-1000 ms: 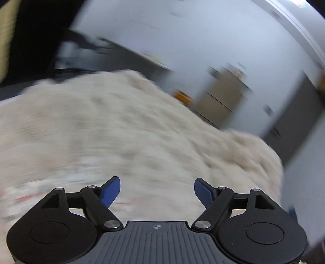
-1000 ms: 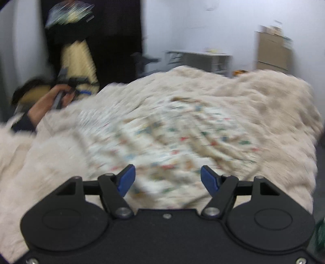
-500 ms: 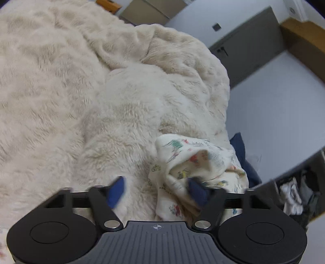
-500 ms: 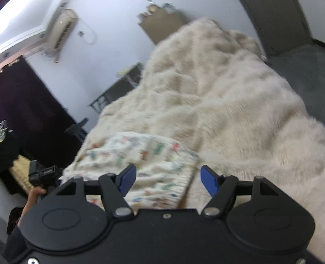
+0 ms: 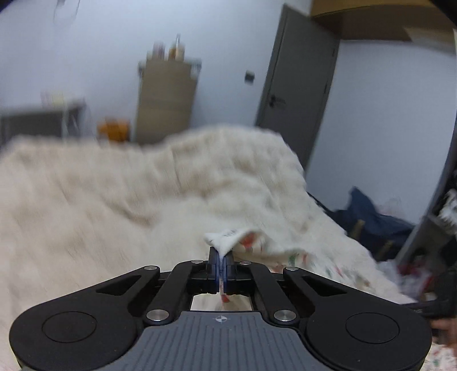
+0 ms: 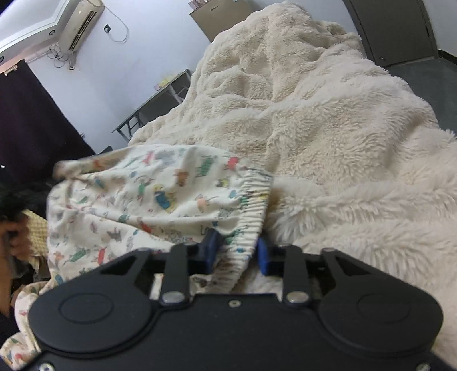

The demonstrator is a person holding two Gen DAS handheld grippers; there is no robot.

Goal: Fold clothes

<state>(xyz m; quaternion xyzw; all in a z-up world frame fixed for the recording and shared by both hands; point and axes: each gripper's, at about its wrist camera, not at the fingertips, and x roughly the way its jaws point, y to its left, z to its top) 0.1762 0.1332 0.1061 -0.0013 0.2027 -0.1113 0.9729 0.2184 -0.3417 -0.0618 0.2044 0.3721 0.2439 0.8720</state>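
In the left wrist view, we see the left gripper (image 5: 221, 264) with its two blue-faced fingers pressed together on a thin corner of the printed garment (image 5: 257, 248). That corner sticks up as a small white peak just above the fingertips, and the rest of the cloth trails off to the right and downward, its coloured print blurred. Under and behind it lies the cream fluffy blanket (image 5: 114, 194), which fills the middle of the picture. Farther back we make out a grey door (image 5: 300, 80), a tall cardboard box (image 5: 165, 97) against the pale wall, and a dark blue bundle (image 5: 368, 217) low on the right. At the right edge a hand (image 5: 445, 325) shows beside a dark object; we cannot tell more, since that part is blurred.

In the right wrist view, the right gripper (image 6: 235, 251) has its fingers part-way closed around the garment's gathered elastic edge (image 6: 251, 205), which runs down between them. The left finger touches the cloth; whether the right one presses on it we cannot tell. The garment (image 6: 148, 194) spreads up and to the left of the gripper, lifted and crumpled, over the blanket (image 6: 328, 128). An air conditioner (image 6: 81, 24) hangs high on the wall, and a table (image 6: 154, 100) stands beyond the bed.
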